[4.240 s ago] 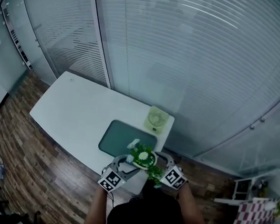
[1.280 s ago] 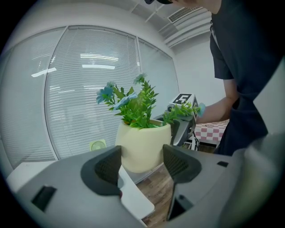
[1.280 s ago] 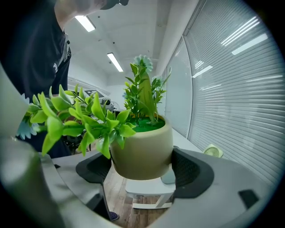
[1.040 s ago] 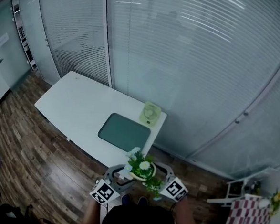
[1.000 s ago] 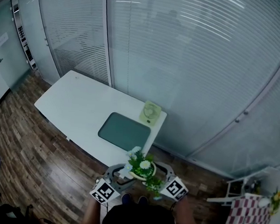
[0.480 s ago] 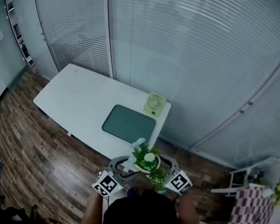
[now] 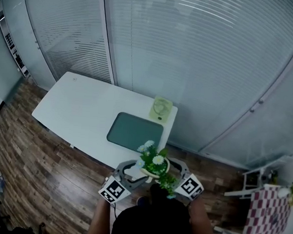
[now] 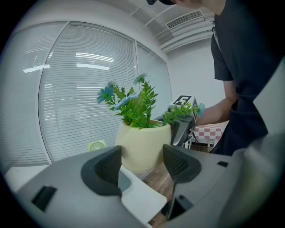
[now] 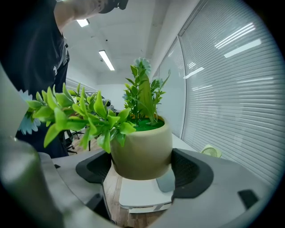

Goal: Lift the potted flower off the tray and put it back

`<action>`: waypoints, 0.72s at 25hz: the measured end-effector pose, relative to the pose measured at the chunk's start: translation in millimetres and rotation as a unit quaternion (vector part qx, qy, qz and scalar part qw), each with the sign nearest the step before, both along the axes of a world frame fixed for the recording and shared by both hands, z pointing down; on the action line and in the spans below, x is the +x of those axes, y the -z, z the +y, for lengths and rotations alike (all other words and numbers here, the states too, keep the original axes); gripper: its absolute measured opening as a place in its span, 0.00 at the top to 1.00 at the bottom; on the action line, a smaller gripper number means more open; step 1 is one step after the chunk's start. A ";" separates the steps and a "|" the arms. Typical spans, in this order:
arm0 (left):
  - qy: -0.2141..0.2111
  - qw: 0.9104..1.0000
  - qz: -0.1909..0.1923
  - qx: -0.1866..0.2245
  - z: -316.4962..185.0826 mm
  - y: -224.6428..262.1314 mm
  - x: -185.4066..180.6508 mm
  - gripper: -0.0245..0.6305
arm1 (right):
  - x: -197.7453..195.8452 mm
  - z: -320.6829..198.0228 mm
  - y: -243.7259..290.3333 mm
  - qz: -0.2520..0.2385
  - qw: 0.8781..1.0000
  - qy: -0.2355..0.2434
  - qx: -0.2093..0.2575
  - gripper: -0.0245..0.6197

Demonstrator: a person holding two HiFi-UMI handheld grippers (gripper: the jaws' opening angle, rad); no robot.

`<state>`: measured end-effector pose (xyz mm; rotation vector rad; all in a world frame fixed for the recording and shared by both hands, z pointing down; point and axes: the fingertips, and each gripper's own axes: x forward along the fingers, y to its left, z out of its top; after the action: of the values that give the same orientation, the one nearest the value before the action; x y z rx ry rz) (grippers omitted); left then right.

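Potted flower (image 7: 154,164) aloft — in left tongs (image 8: 142,156), in right tongs (image 9: 141,169).

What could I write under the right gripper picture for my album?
The right gripper holds the potted flower between its fingers, white table behind.

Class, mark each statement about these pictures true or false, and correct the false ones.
1. The pot stands on the tray. False: it is held in the air, off the tray.
2. The tray has nothing on it. True.
3. The right gripper has a jaw on each side of the pot. True.
4. The fan lies on the tray. False: it stands on the table, off the tray.
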<state>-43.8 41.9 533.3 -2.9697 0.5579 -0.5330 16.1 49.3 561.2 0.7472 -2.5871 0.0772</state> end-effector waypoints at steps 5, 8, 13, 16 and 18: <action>0.003 1.000 0.001 -0.002 -19.4 -4.9 3.3 0.54 | 3.8 -19.1 -3.1 0.012 1.000 0.000 -0.001 0.36; 0.008 1.000 0.000 -0.009 -31.1 -9.5 3.9 0.54 | 4.3 -31.2 -7.4 0.010 1.000 0.003 -0.008 0.36; 0.021 1.000 0.000 -0.024 -56.6 -17.7 0.1 0.54 | 1.5 -57.4 -17.5 0.010 1.000 0.013 -0.021 0.36; 0.025 0.999 -0.001 -0.033 -66.8 -25.0 2.9 0.54 | 4.2 -68.3 -20.3 0.019 0.999 0.019 -0.023 0.36; 0.027 0.999 -0.002 -0.036 -76.3 -28.3 6.1 0.54 | 6.7 -78.1 -22.4 0.018 0.999 0.019 -0.025 0.36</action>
<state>-37.7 -34.4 561.6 -3.0275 0.6350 -0.5739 22.8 -28.7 583.6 0.6756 -2.5539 0.1155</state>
